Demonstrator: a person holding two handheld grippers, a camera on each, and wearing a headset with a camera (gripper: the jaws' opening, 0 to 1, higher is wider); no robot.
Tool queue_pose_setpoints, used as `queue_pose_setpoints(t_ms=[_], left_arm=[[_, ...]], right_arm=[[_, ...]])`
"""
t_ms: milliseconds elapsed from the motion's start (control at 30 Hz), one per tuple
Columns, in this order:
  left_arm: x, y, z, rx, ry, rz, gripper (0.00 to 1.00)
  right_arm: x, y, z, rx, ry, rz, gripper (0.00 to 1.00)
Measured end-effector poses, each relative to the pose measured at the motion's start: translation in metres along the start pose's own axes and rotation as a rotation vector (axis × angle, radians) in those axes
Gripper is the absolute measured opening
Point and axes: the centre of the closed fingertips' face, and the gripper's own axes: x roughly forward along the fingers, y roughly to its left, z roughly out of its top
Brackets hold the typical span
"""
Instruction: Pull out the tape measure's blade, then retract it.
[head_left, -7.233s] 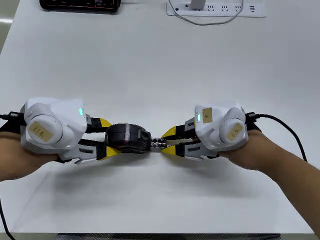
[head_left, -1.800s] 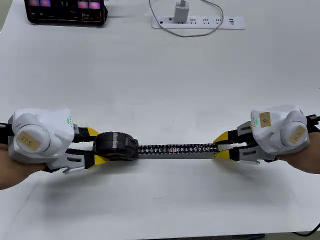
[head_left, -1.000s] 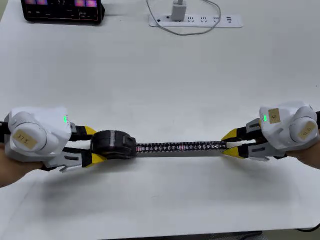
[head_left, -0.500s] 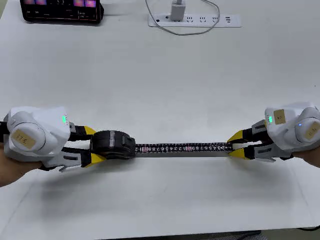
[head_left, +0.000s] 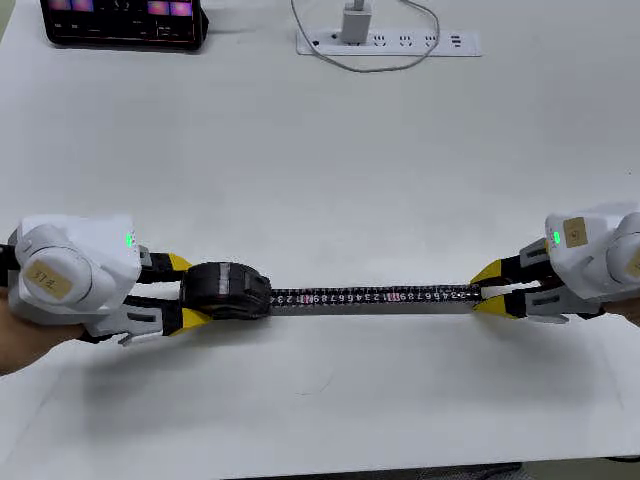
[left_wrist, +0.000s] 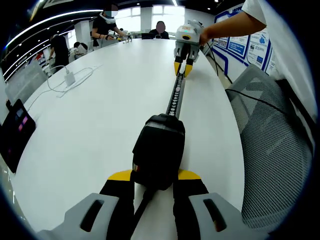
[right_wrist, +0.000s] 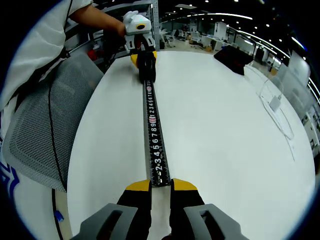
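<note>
A black tape measure case (head_left: 226, 290) rests on the white table (head_left: 320, 160), and my left gripper (head_left: 190, 292) is shut on it from the left. The same case (left_wrist: 158, 150) sits between that gripper's yellow-tipped fingers (left_wrist: 120, 176) in the left gripper view. Its dark numbered blade (head_left: 375, 296) runs out to the right along the table. My right gripper (head_left: 490, 290) is shut on the blade's end. In the right gripper view the blade (right_wrist: 154, 142) stretches from my right gripper (right_wrist: 160, 186) to the distant case (right_wrist: 146, 70).
A white power strip (head_left: 388, 42) with a charger and cable lies at the table's far edge, a black tablet (head_left: 122, 20) at the far left. A mesh chair (left_wrist: 272, 150) stands beside the table. Other people sit at the far end of the room.
My right gripper has moved steadily to the right with the blade's end, so the blade is drawn out much longer. My left gripper and the case have stayed put.
</note>
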Motion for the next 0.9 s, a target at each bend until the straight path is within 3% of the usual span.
queue_pose_setpoints(t_ms=[300, 700, 800, 900], left_arm=[[0.0012, 0.0002, 0.0020, -0.002, -0.005, 0.003, 0.25], [0.0014, 0.0019, 0.0037, -0.024, 0.003, 0.006, 0.26], [0.0016, 0.0014, 0.0039, -0.003, 0.020, 0.013, 0.26], [0.0013, 0.0018, 0.0035, 0.000, 0.022, 0.020, 0.26]], right_arm=[[0.0026, -0.0018, -0.0082, 0.011, 0.049, -0.003, 0.10], [-0.0007, -0.0010, -0.0065, 0.016, 0.033, 0.004, 0.11], [-0.0018, -0.0003, -0.0068, 0.031, 0.035, 0.007, 0.12], [-0.0041, -0.0013, -0.0066, 0.070, 0.033, -0.002, 0.19]])
